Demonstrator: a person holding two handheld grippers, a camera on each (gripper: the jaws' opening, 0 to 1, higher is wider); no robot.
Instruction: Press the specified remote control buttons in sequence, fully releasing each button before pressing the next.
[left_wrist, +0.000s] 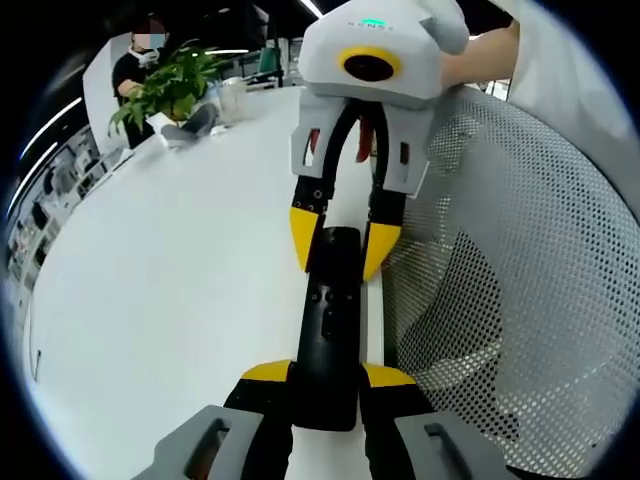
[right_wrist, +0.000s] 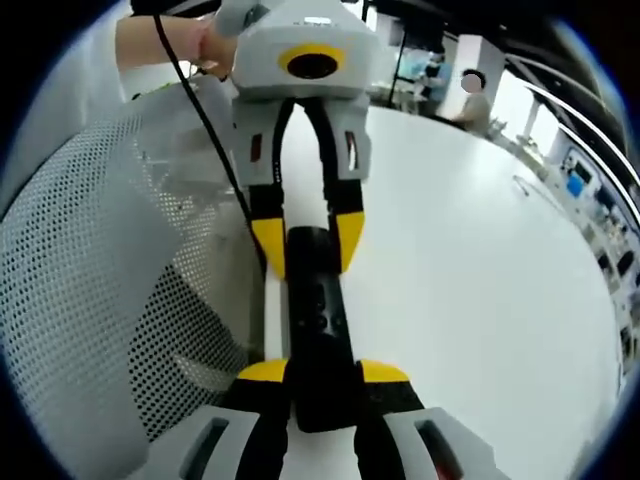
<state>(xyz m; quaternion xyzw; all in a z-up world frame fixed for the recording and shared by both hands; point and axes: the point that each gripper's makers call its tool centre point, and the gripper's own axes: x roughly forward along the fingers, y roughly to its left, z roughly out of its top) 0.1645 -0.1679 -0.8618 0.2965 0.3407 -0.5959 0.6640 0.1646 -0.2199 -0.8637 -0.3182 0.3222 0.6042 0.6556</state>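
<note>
A long black remote control (left_wrist: 330, 310) with small buttons on its face hangs above the edge of the white table (left_wrist: 170, 300). In the left gripper view my left gripper (left_wrist: 328, 375) is shut on the remote's near end, yellow tips on both sides. My right gripper (left_wrist: 342, 240) reaches in from above and clasps the far end. In the right gripper view the remote (right_wrist: 318, 310) runs up from my right gripper (right_wrist: 323, 372), shut on its near end. The left gripper (right_wrist: 308, 240) pinches the other end.
A white mesh chair back (left_wrist: 510, 250) stands close beside the remote, and in the right gripper view the chair back (right_wrist: 110, 270) is at the left. A potted plant (left_wrist: 165, 90) and a person (left_wrist: 135, 60) are at the table's far end. A black cable (right_wrist: 205, 110) hangs by the left gripper.
</note>
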